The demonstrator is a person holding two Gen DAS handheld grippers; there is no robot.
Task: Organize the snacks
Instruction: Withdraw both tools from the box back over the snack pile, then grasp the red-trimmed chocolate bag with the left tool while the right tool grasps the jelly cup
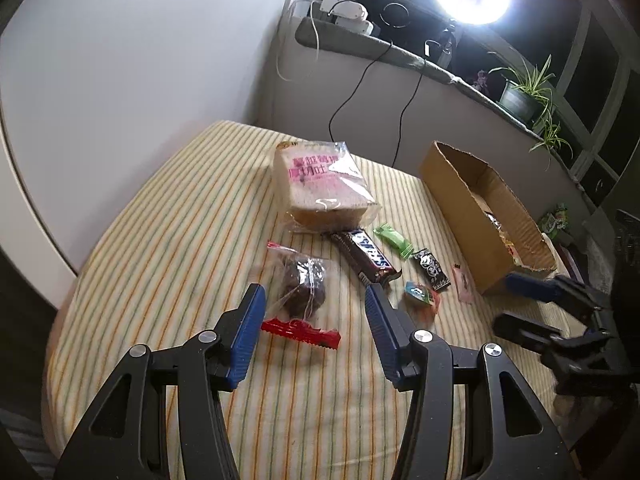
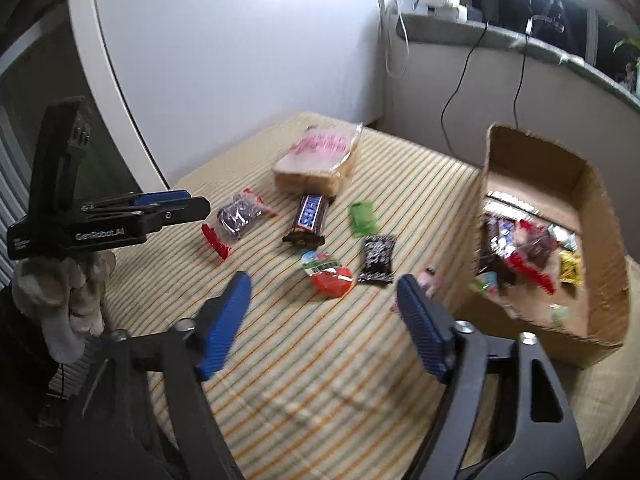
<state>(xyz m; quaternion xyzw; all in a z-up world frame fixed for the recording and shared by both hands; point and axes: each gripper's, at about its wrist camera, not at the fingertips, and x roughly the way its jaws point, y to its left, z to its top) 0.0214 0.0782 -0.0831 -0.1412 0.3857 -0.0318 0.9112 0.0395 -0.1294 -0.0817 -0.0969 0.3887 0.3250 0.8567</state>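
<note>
Snacks: bread (image 1: pixel 320 184), Snickers (image 1: pixel 366 257), brownie bag (image 1: pixel 302 288), green candy (image 1: pixel 393 241), black packet (image 1: pixel 431 270) and egg treat (image 1: pixel 420 296) are lying loose on the striped cloth (image 1: pixel 160 248).
Box (image 2: pixel 600 216): sitting at the cloth's right, already holding several wrappers.
Left gripper (image 1: pixel 316 300): hovering over the brownie bag, jaws partly apart, gripping nothing.
Right gripper (image 2: pixel 324 292): hanging near the egg treat, jaws spread wide, empty.

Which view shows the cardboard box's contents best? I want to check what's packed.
The right wrist view: it looks into the cardboard box, showing several wrappers, though blurred. The left wrist view shows the cardboard box side-on, with only a sliver of contents.
</note>
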